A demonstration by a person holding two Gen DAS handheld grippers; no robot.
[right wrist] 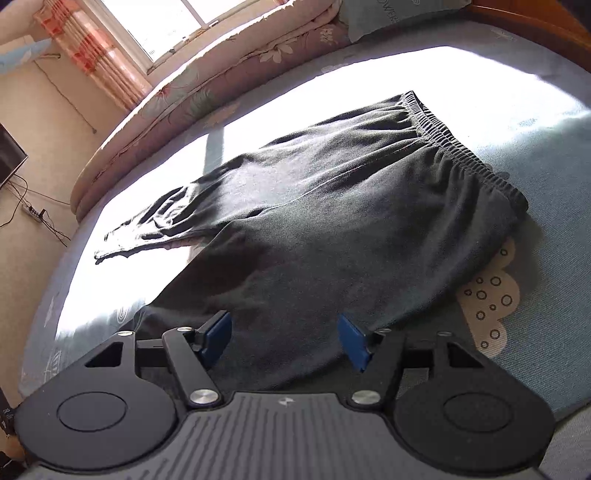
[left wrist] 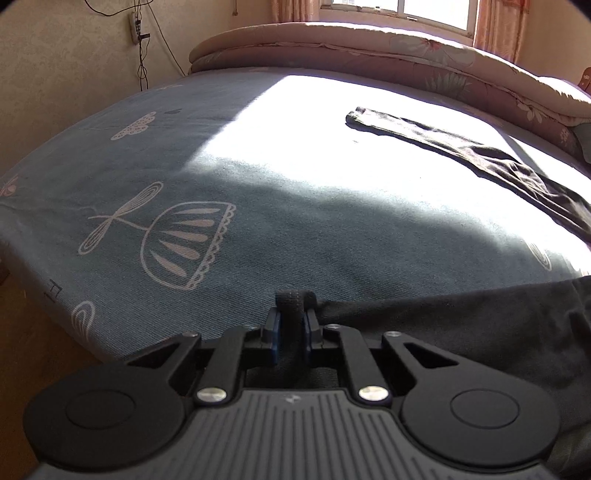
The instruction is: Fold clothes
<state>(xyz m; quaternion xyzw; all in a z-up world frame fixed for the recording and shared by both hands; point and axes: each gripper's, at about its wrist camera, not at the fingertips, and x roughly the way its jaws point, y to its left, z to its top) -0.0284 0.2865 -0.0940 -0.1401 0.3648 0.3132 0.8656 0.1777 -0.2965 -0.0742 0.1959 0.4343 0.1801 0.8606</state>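
On the blue patterned bed point(right wrist: 546, 155), soft, limp dark trousers point(right wrist: 332, 206) lie spread; the left claw point(left wrist: 293, 317) pinches a ribbed cuff, while the right claw point(right wrist: 284, 339) hovers open, empty, above the cloth.

1. Blue bedsheet point(left wrist: 229, 155) with pale printed figures, half in sunlight.
2. Along its far edge, rolled floral quilt point(left wrist: 369, 48).
3. Beyond the quilt, window point(left wrist: 399, 7) and striped curtain point(right wrist: 92, 55).
4. Left of the bedsheet, power strip point(left wrist: 135, 24) on wall.
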